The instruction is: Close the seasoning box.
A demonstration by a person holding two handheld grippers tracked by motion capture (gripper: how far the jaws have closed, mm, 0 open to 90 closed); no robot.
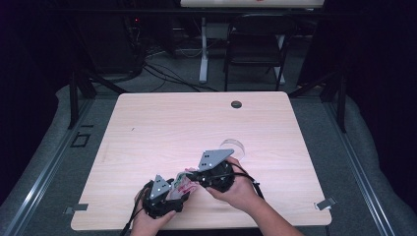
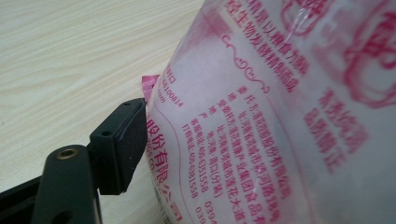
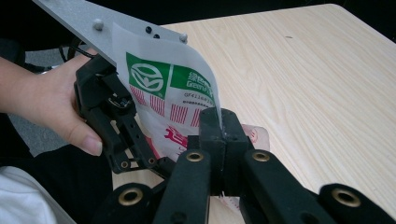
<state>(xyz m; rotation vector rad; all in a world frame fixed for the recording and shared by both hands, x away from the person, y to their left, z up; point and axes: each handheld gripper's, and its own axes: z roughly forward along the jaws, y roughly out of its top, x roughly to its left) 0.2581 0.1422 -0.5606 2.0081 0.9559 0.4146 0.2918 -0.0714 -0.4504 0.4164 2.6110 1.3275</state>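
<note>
Near the table's (image 1: 147, 123) front edge, the plastic food pouch (image 3: 168, 100) looks light, limp and slippery. The right gripper (image 3: 219, 128) pinches its thin edge; the left gripper (image 1: 162, 194) stands released beside it. Better hold: the flat seam.

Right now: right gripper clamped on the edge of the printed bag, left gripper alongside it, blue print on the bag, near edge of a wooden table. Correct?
One thing is off: the print on the bag is pink-red with a green label, not blue, as the left gripper view and right gripper view show. The rest stands: the right gripper is clamped on the bag's edge, the left gripper sits alongside it, at the near edge of the wooden table.
</note>
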